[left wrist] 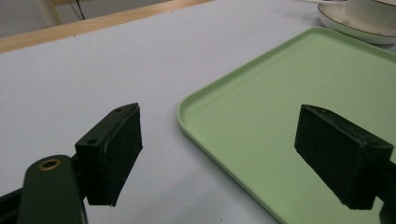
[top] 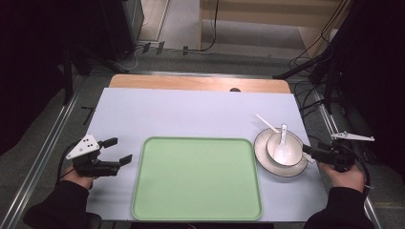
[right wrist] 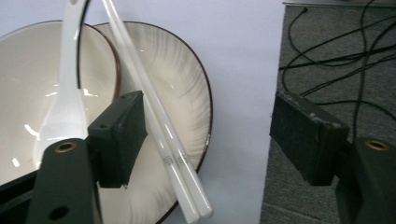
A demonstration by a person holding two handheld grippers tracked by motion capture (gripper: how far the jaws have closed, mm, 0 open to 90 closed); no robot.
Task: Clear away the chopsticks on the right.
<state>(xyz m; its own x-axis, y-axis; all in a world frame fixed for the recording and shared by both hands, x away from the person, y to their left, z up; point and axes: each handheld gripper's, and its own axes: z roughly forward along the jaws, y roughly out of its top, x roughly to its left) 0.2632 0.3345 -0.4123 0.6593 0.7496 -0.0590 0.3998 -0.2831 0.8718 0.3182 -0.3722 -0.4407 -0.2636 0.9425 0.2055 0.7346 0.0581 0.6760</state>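
A wide sheet of pale lilac-white table covering (top: pixel 191 114) is lying over the wooden tabletop, and on its near half a large rectangular light-green plastic tray (top: pixel 198 179) with rounded corners is sitting flat. The tray's raised rim is also showing in the left gripper view (left wrist: pixel 299 116), running diagonally under that gripper's far pad.

To the right of the tray, just beside its far right corner, a round cream ceramic plate with a dark brown rim (top: pixel 267 160) is resting on the covering (right wrist: pixel 182 79). A smaller cream ceramic bowl (top: pixel 292 151) is sitting on the plate, and a white ceramic soup spoon (top: pixel 282 145) is lying in the bowl with its handle leaning over the far edge. A pair of long white plastic chopsticks (right wrist: pixel 159 126) is lying across the plate beside the bowl, its near ends sticking out over the plate's rim, its far ends reaching past the plate toward the back of the table (top: pixel 267 123).

The right gripper (right wrist: pixel 205 140) is hovering at the plate's right edge in the person's right hand (top: pixel 345 176). Its jaws are standing wide apart, pressing on nothing; the near ends of the chopsticks are lying below the gap, close by the left pad.

The left gripper (top: pixel 117 150) is resting near the tray's left side, its jaws spread wide with only bare covering and tray rim between them.
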